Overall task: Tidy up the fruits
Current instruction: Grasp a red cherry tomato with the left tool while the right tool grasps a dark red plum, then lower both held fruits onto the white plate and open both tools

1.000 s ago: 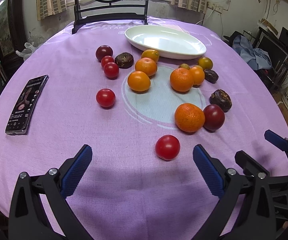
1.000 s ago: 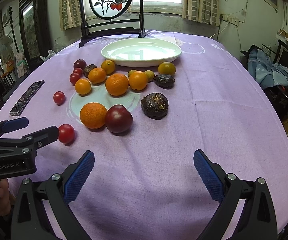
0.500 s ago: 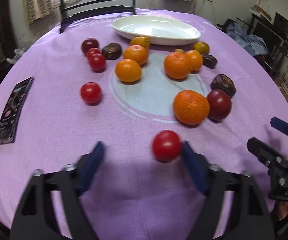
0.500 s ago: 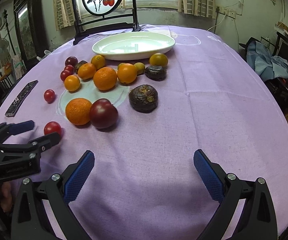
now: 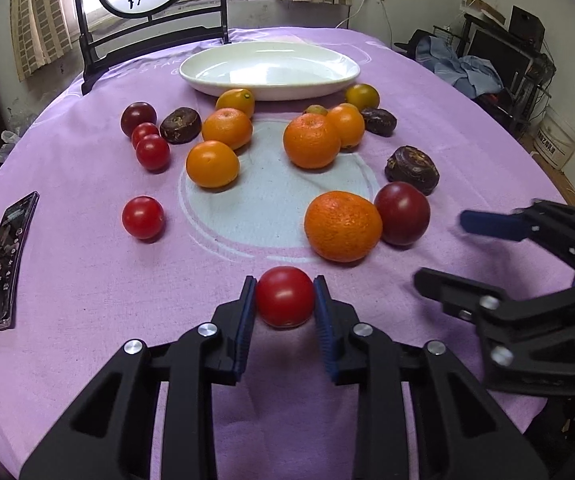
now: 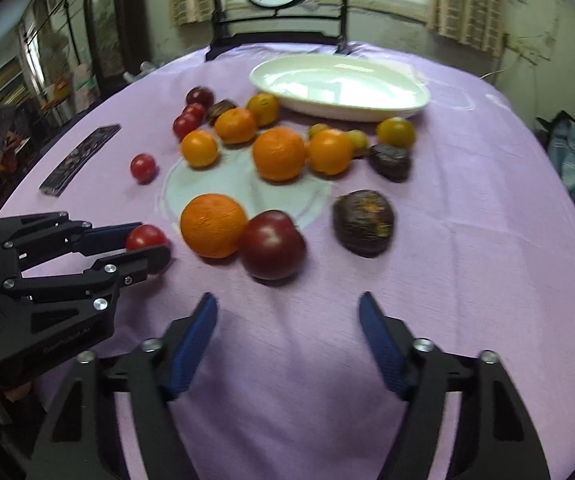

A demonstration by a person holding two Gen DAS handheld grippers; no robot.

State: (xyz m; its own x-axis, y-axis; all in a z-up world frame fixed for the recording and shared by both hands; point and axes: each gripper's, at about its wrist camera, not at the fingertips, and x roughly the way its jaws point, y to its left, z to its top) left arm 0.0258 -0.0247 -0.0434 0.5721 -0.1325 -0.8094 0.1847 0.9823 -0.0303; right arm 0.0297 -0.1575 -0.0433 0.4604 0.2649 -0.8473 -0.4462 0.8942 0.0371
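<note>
My left gripper point(image 5: 285, 300) is shut on a small red tomato point(image 5: 284, 297) that rests on the purple tablecloth; it also shows in the right wrist view point(image 6: 145, 239). My right gripper point(image 6: 287, 334) is open and empty, just short of a dark red plum point(image 6: 272, 245) and an orange point(image 6: 213, 225). The same plum point(image 5: 402, 213) and orange point(image 5: 342, 226) lie ahead of the left gripper. More oranges, red tomatoes and dark brown fruits are scattered in front of an empty white oval dish point(image 5: 270, 69).
A phone point(image 5: 5, 256) lies at the table's left edge. A black-framed screen point(image 5: 151, 20) stands behind the dish. A dark brown fruit point(image 6: 363, 222) lies right of the plum. Clothes and shelves stand to the right beyond the table.
My left gripper moved forward and closed on the near red tomato. My right gripper narrowed its opening and turned left toward the plum and orange.
</note>
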